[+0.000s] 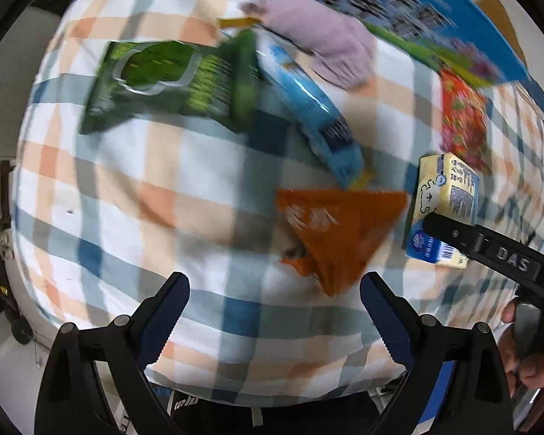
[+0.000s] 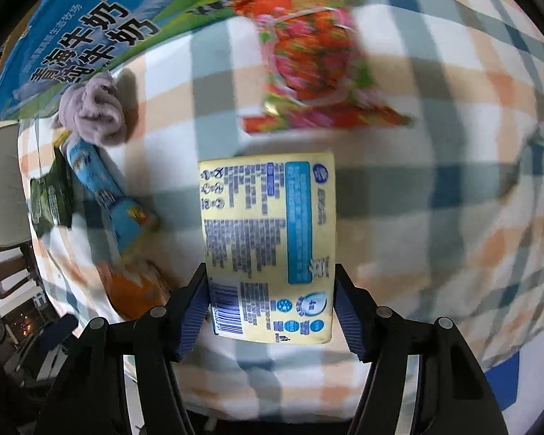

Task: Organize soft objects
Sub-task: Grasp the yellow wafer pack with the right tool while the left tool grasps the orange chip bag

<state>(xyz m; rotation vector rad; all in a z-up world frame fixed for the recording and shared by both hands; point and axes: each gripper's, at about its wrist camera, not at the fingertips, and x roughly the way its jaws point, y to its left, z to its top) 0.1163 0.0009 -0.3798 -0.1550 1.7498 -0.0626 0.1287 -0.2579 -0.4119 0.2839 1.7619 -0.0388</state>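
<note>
Right gripper (image 2: 270,313) carrying tissue pack (image 2: 268,246) over plaid bed (image 2: 435,188).
We keep fingers clamped on pack's sides, level, clear of red floral pouch (image 2: 308,58) at 12 o'clock; left gripper (image 1: 273,313) fingers apart, empty, orange packet (image 1: 339,232) just ahead.

Plaid blanket (image 1: 206,195) in blue, peach and white, blue-green printed carton (image 2: 72,36) at its far edge

Five packets (image 1: 339,233), one sock (image 1: 319,38)

Milk carton (image 2: 72,40) cropped — print perhaps blurred
</note>
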